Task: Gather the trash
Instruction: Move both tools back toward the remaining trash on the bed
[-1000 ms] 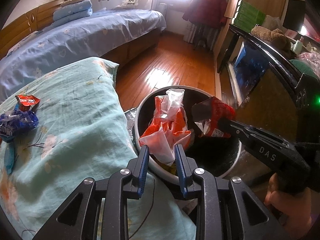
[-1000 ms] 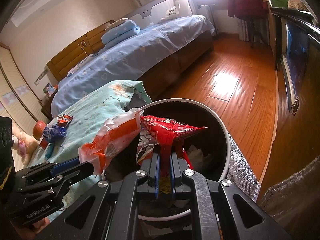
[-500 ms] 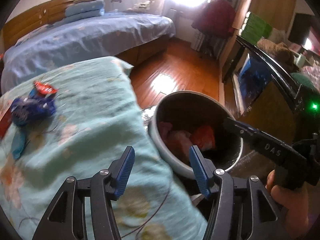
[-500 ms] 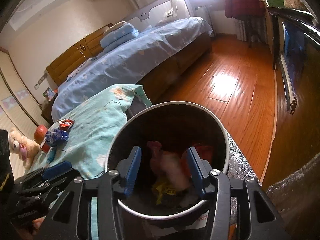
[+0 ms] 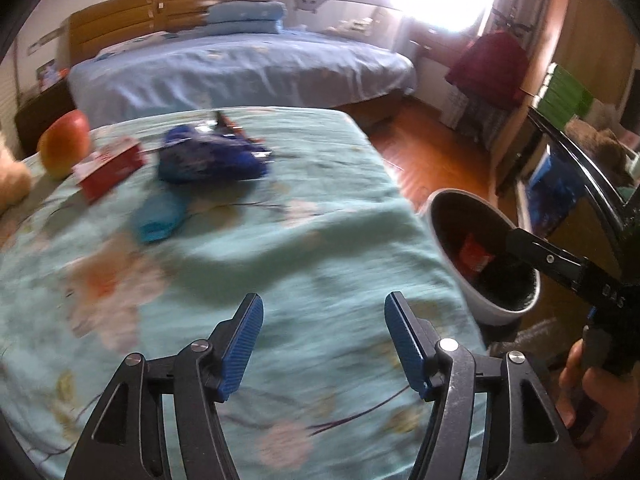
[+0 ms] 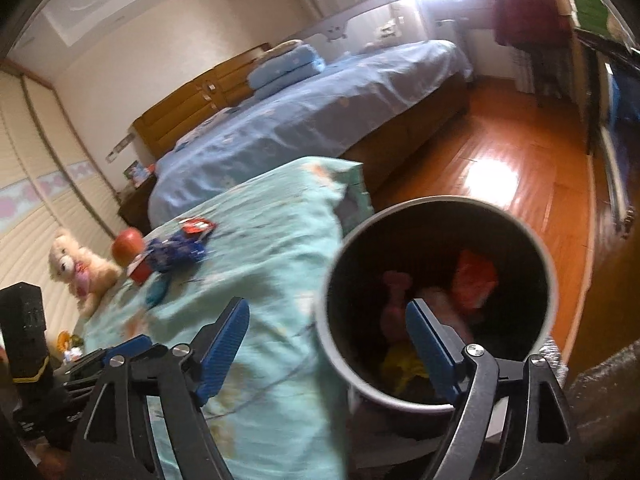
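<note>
My left gripper is open and empty above the teal floral cloth. My right gripper is open and empty at the near left rim of the round trash bin. The bin holds red, orange and pink wrappers. On the cloth farther off lie a crumpled blue wrapper, a small red wrapper, a red box and a teal packet. The blue wrapper also shows in the right wrist view.
An apple and a teddy bear sit at the cloth's far left. A blue-covered bed stands behind. Wooden floor lies beyond the bin. A dark cabinet stands at the right.
Both grippers opened and dropped the orange-white and red wrappers into the bin. Both then swung left, the left one over the cloth toward the remaining trash.
</note>
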`<control>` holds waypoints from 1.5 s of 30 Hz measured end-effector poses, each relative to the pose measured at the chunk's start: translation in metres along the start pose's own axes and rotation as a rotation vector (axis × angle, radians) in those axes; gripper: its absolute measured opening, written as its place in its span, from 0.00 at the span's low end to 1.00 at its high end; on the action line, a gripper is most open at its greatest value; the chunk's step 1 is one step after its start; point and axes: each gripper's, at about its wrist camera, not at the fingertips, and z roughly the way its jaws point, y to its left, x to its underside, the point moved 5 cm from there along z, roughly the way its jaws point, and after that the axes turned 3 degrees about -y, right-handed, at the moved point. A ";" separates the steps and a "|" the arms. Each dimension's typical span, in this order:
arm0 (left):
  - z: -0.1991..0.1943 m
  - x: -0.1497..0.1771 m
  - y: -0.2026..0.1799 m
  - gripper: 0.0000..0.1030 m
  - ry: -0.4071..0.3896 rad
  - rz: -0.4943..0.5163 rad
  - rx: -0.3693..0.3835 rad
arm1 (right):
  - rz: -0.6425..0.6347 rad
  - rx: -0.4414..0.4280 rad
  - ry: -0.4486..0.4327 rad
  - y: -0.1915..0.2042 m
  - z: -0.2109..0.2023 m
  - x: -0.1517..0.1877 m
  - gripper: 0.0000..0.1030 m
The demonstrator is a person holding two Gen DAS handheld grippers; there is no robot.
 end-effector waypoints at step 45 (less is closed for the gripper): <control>0.036 -0.045 0.197 0.67 0.039 -0.136 -0.235 | -0.347 -0.223 0.209 0.157 0.140 0.002 0.81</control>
